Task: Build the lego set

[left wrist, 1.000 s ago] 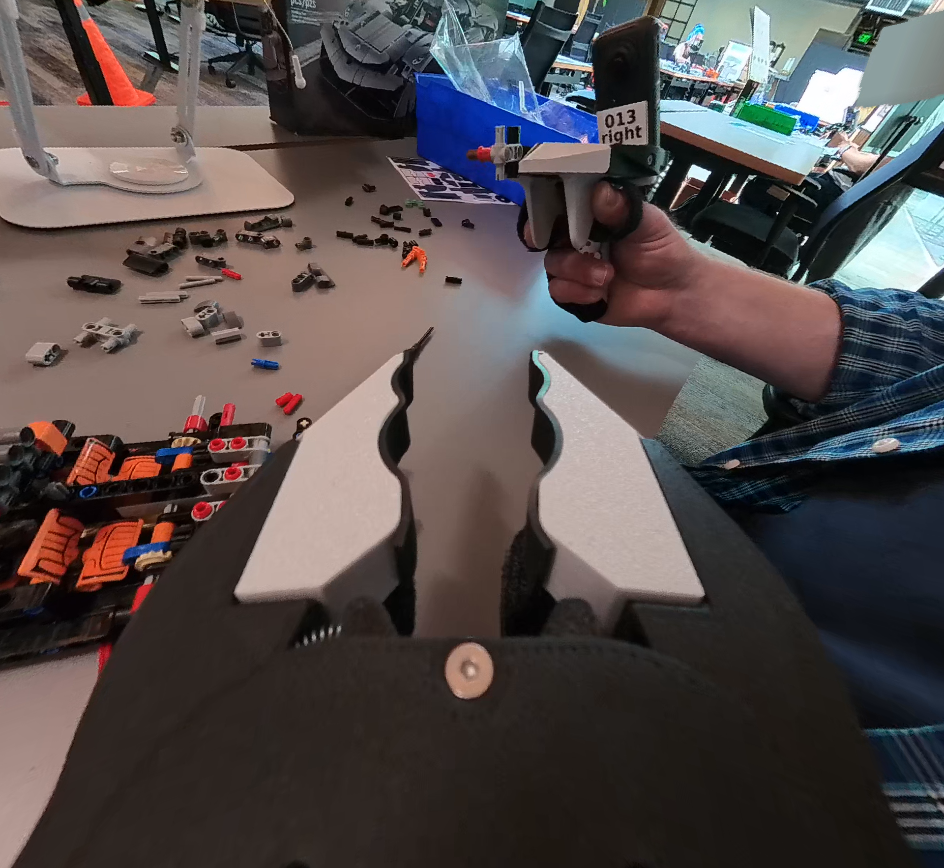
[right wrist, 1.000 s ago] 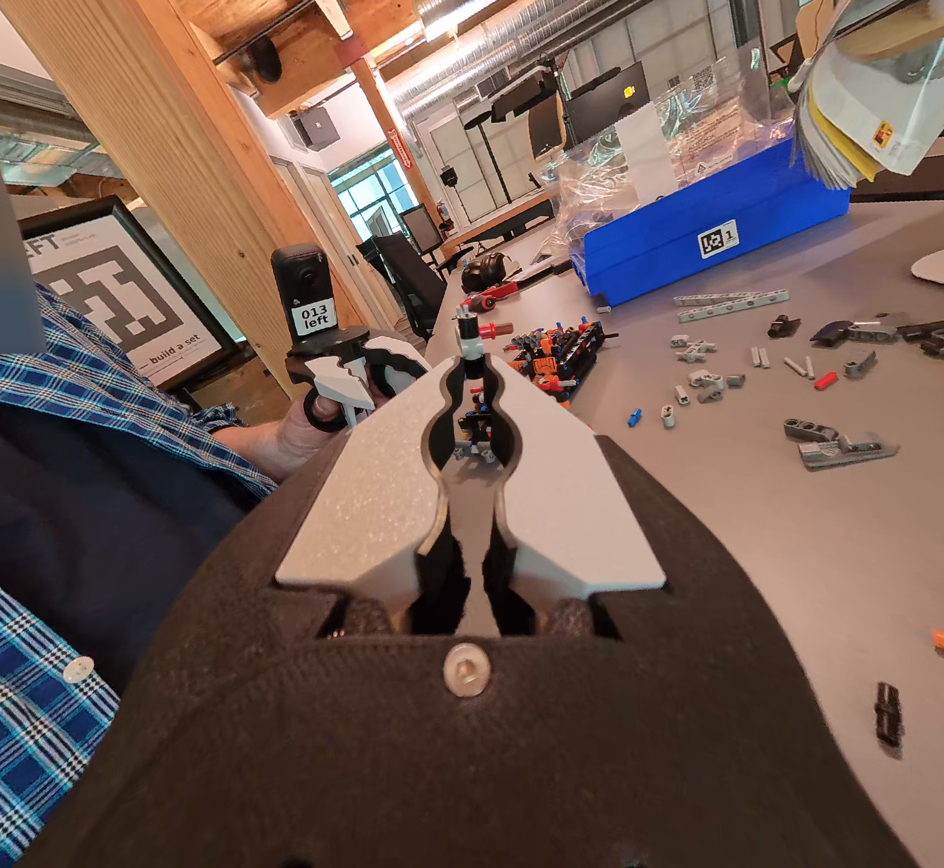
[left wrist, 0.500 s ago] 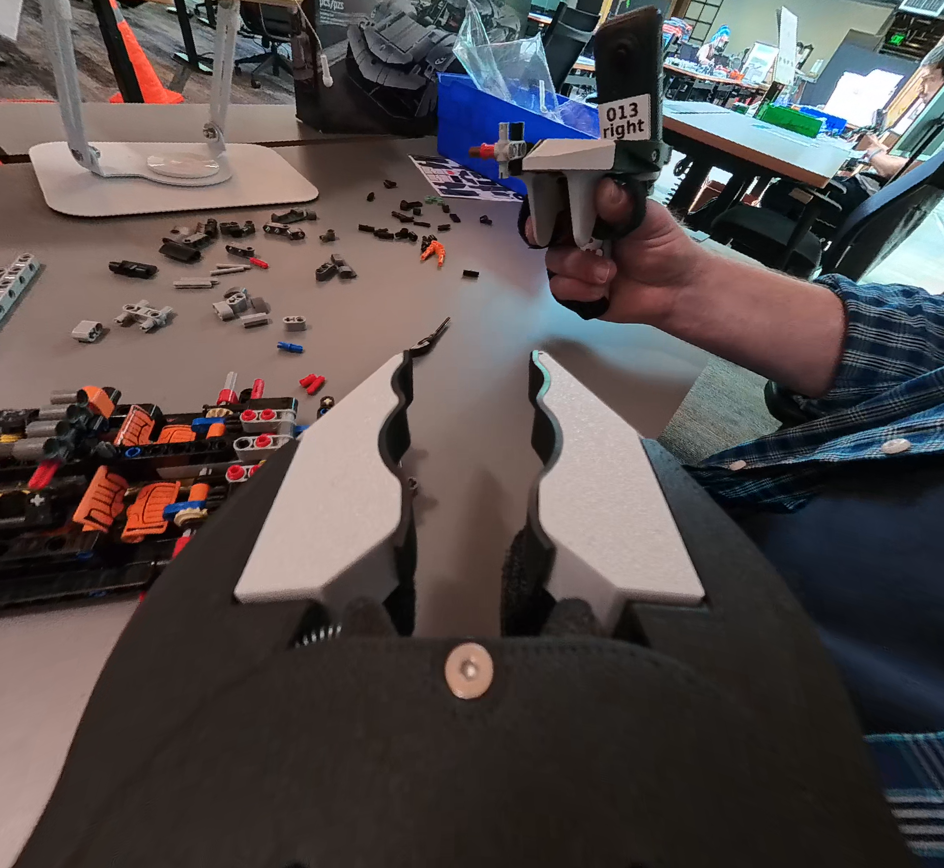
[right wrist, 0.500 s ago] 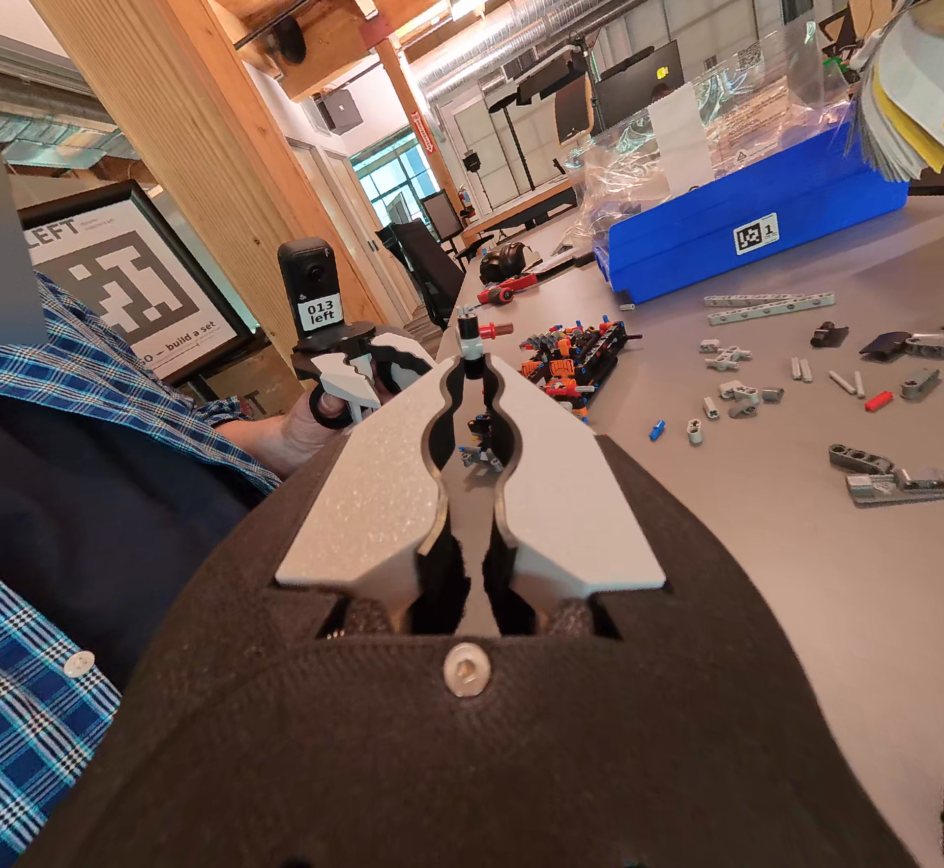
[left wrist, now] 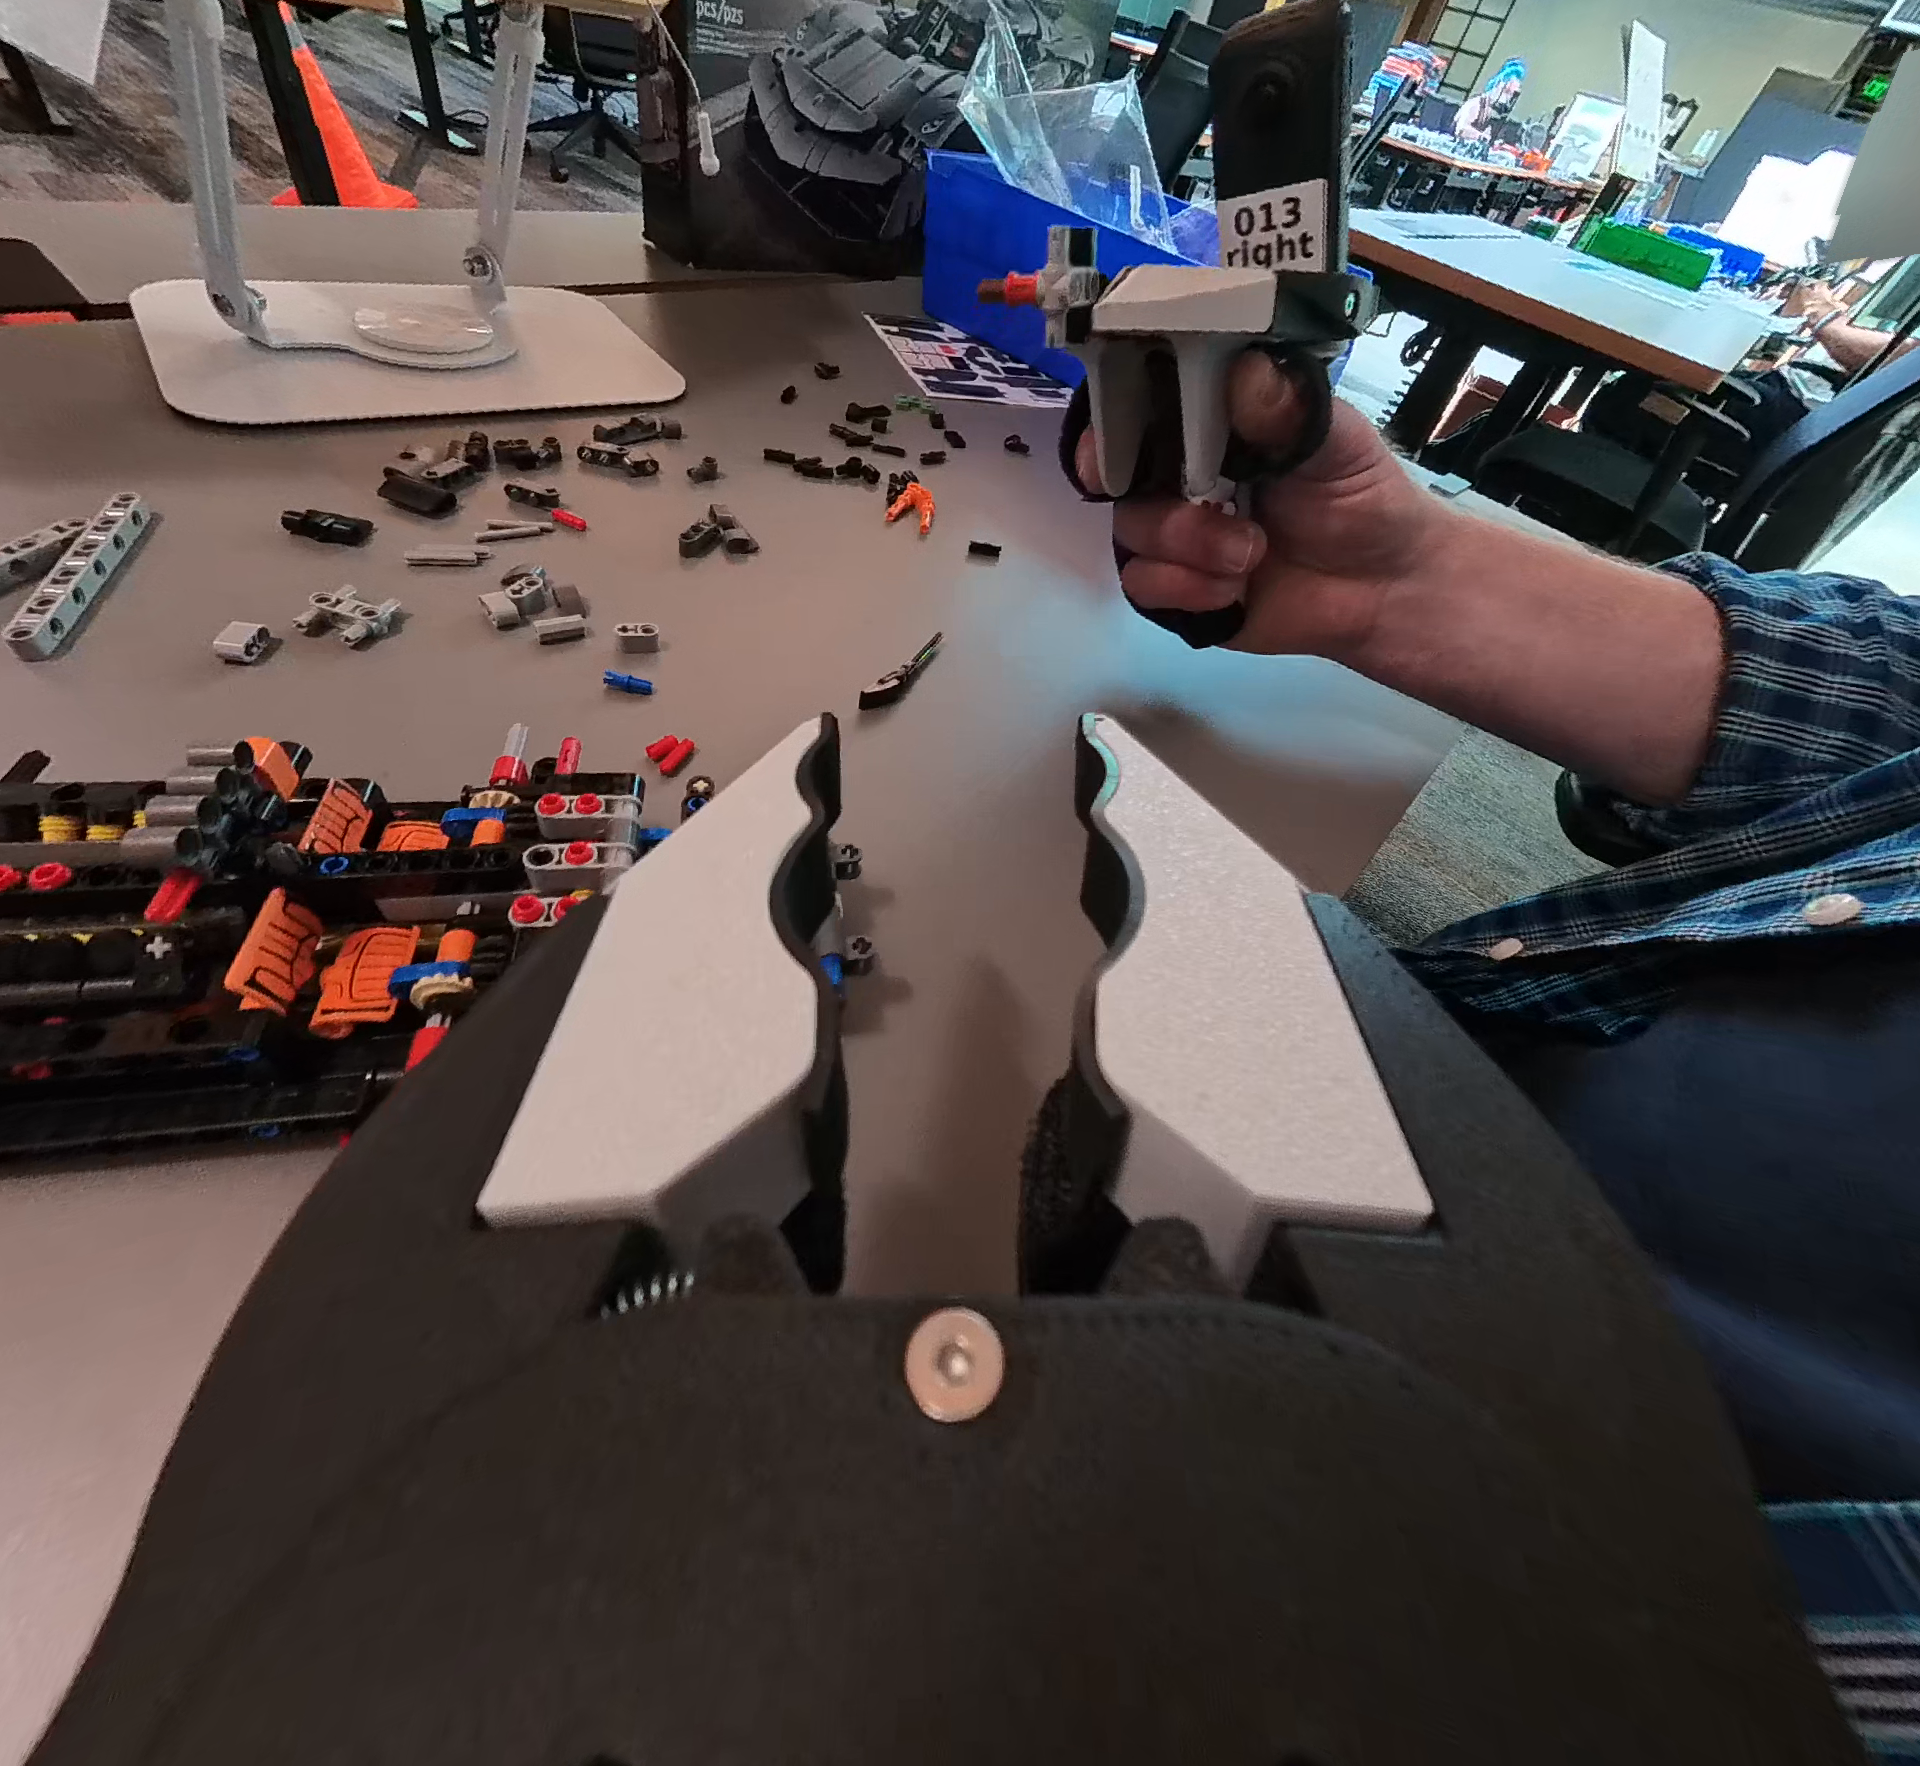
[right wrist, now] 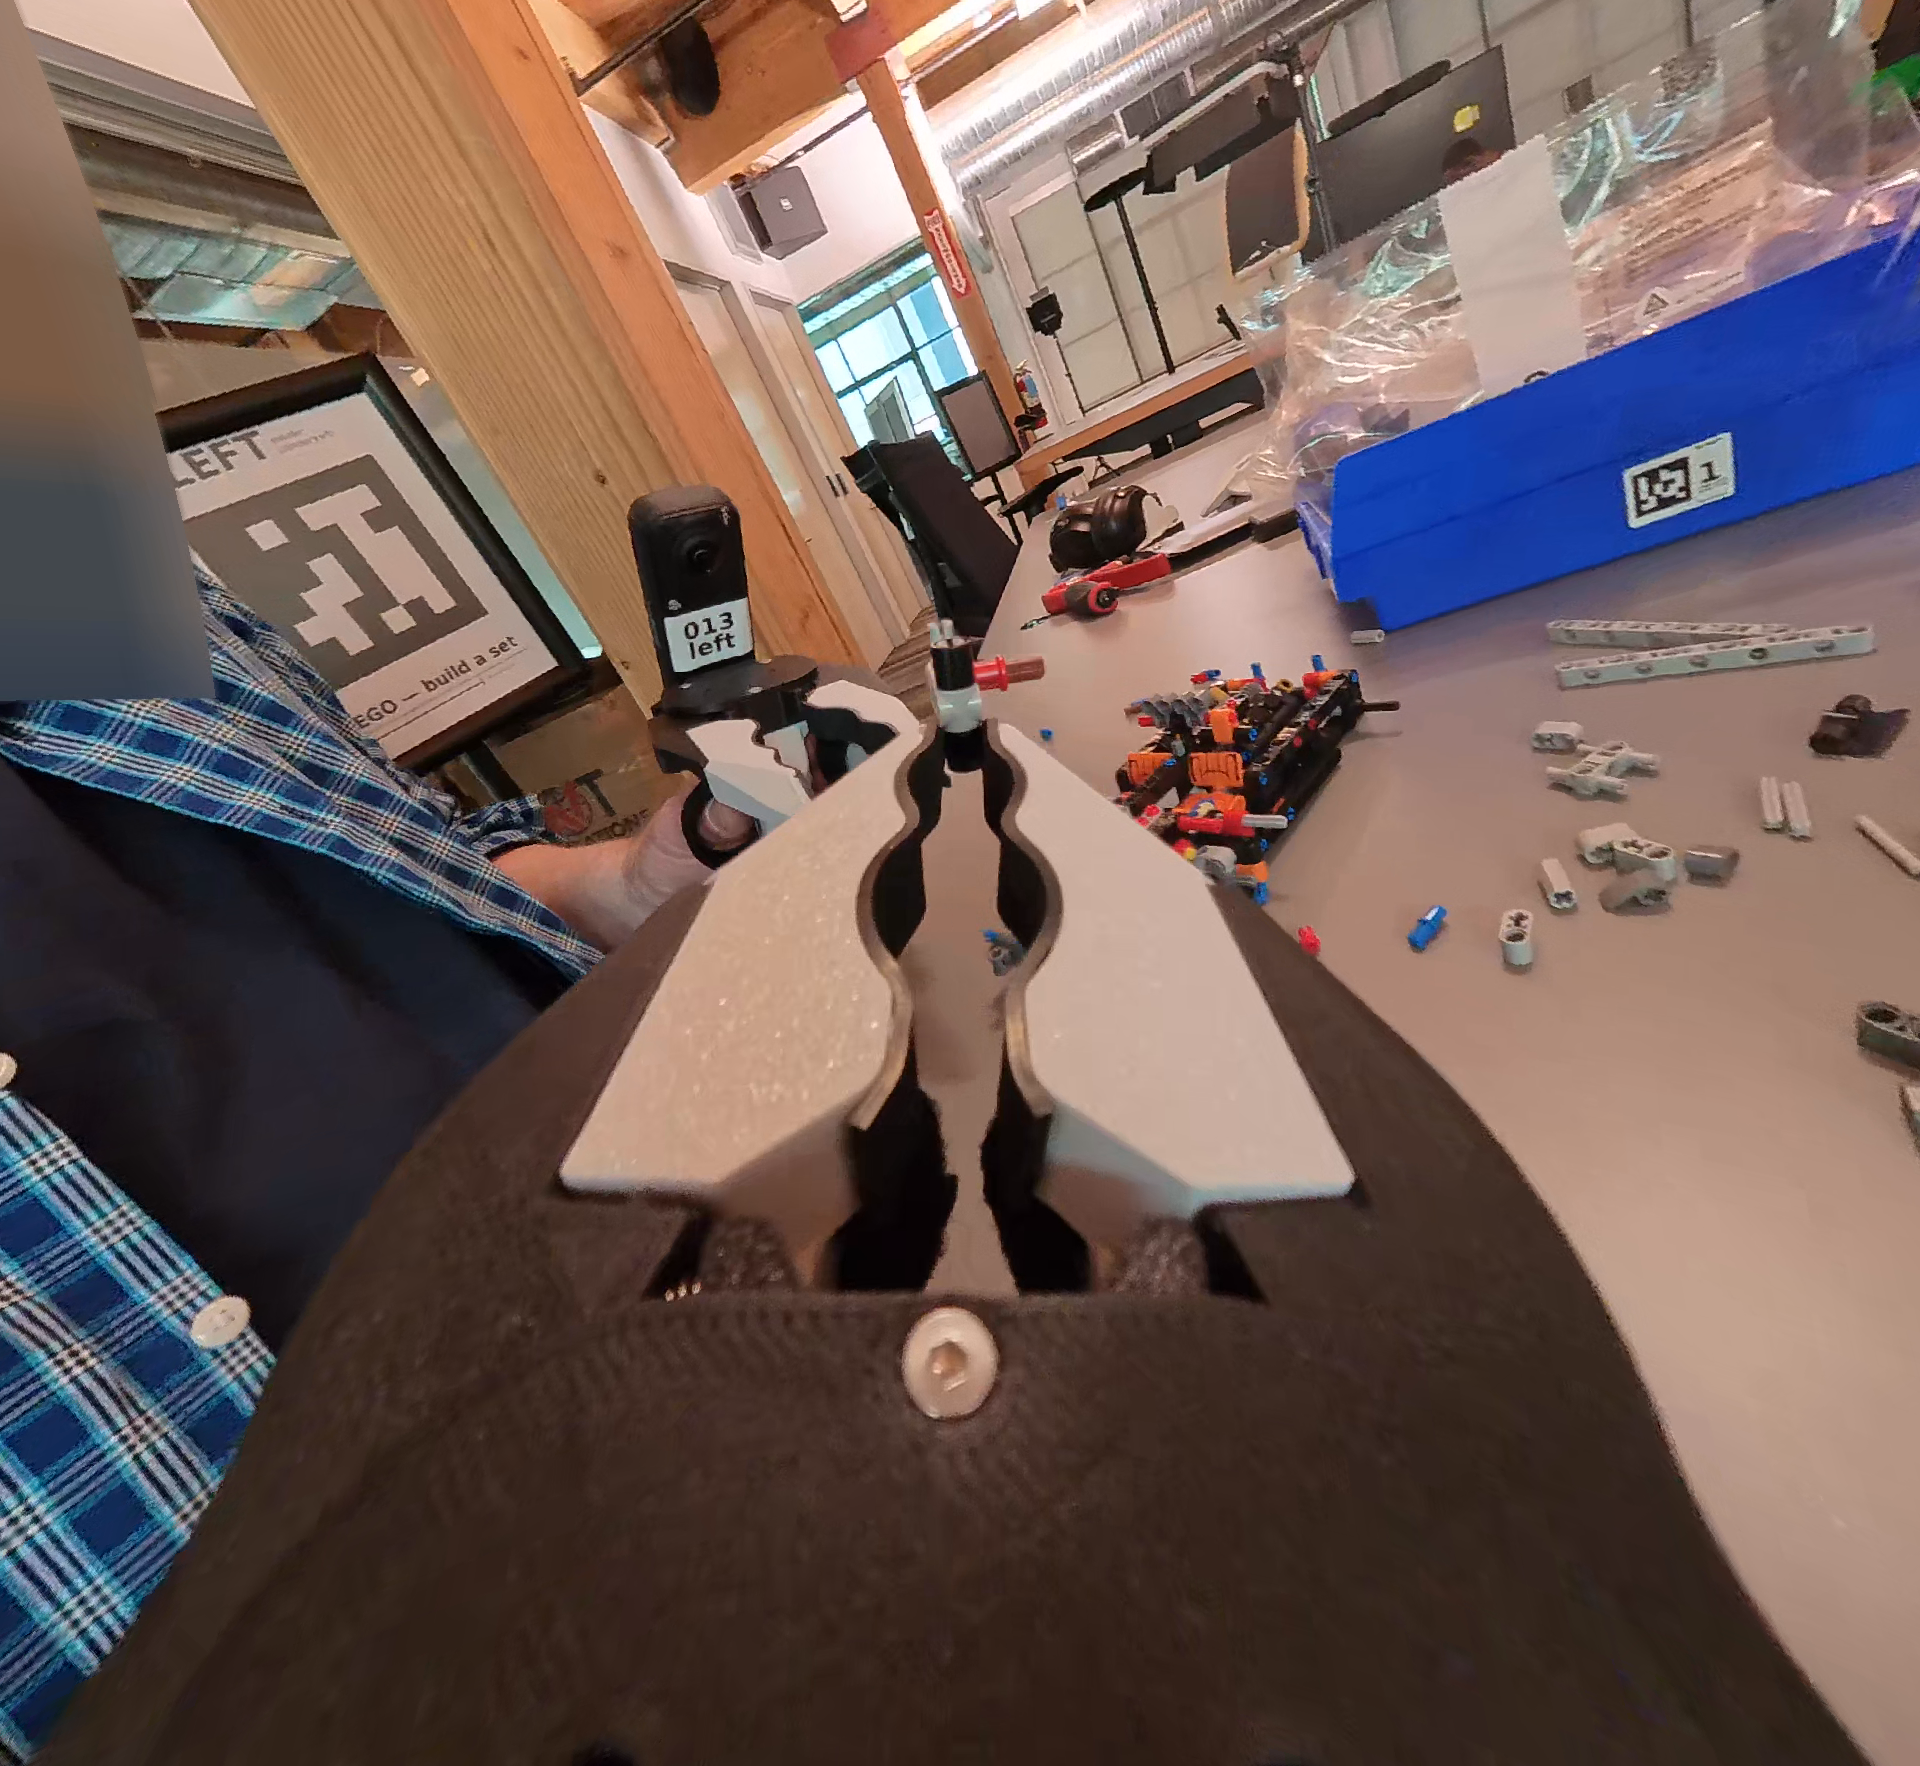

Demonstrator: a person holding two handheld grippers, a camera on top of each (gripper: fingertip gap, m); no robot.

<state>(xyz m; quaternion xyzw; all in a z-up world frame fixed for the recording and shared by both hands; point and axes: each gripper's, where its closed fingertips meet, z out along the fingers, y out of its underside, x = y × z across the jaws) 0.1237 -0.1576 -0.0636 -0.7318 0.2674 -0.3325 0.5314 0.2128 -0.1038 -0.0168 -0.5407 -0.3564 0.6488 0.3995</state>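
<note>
Two grippers are in view above a grey counter (left wrist: pixel 852 594). The left gripper (left wrist: pixel 954 740) hovers low over the counter with its two white fingers set apart and nothing between them. The right gripper (right wrist: pixel 961 740) is raised clear of the counter, and its fingers are pressed together on a small black, white and red pin assembly (right wrist: pixel 961 688), which projects from the fingertips with a red pin pointing sideways. In the left wrist view, the same right gripper appears farther off, gripped by a hand (left wrist: pixel 1278 521) in a blue plaid sleeve. The partly built black and orange lego chassis (left wrist: pixel 260 916) lies flat on the counter, just beside the left gripper on its left. Loose grey, black, red and blue lego pieces (left wrist: pixel 540 594) lie scattered on the counter beyond the chassis. A long light-grey perforated beam (left wrist: pixel 78 573) rests near the counter's left edge. A blue plastic bin (right wrist: pixel 1621 480) holding clear plastic bags stands at the far side, beside a dark printed cardboard set box (left wrist: pixel 862 54). A white stand base (left wrist: pixel 405 355) sits well apart from the chassis.
</note>
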